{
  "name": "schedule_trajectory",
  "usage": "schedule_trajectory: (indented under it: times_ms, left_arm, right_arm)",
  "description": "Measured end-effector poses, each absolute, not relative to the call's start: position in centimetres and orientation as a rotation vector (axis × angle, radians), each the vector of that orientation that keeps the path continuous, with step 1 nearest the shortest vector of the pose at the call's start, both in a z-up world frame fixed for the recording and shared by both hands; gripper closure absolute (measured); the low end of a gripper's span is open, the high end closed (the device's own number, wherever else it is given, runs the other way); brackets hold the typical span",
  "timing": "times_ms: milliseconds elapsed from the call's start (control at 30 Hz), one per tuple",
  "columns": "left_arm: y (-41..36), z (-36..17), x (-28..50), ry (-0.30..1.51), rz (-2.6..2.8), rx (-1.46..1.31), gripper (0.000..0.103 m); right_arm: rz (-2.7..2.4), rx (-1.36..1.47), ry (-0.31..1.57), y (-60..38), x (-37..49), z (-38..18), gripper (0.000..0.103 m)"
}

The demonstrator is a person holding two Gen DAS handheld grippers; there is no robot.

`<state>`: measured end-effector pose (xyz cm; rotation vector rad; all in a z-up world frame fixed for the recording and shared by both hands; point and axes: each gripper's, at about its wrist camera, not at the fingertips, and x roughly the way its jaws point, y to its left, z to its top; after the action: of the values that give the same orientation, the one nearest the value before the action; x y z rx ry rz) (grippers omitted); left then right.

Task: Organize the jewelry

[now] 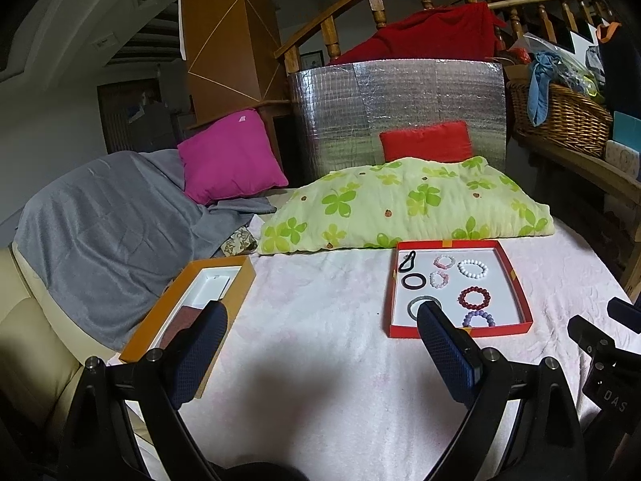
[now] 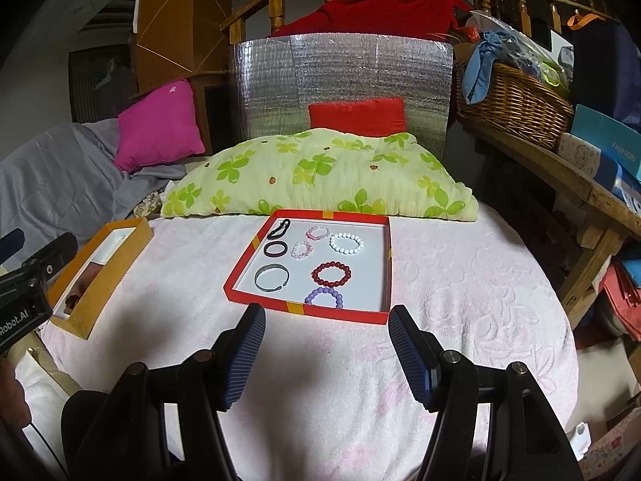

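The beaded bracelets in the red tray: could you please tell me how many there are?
5, all inside the red tray: the pale pink and white ones at the back, another pink mid-tray, the dark red nearer, and the purple at the front wall, which partly hides it.

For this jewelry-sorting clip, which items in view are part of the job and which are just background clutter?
Part of the job:
red tray
white bead bracelet
dark red bead bracelet
purple bead bracelet
grey open bangle
orange box
left gripper and right gripper, both open

Lying about:
clover-print pillow
magenta cushion
wicker basket
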<state>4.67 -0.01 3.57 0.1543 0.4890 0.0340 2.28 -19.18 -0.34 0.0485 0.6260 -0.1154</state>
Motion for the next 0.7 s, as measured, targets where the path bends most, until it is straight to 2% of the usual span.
schedule_trajectory:
  times_ms: [700]
  left_arm:
    - [0.45, 3.76, 4.21, 0.479, 0.039, 0.146, 0.007]
  right_arm:
    - [-0.116, 0.046, 0.629, -18.83, 2.05, -0.35, 0.035]
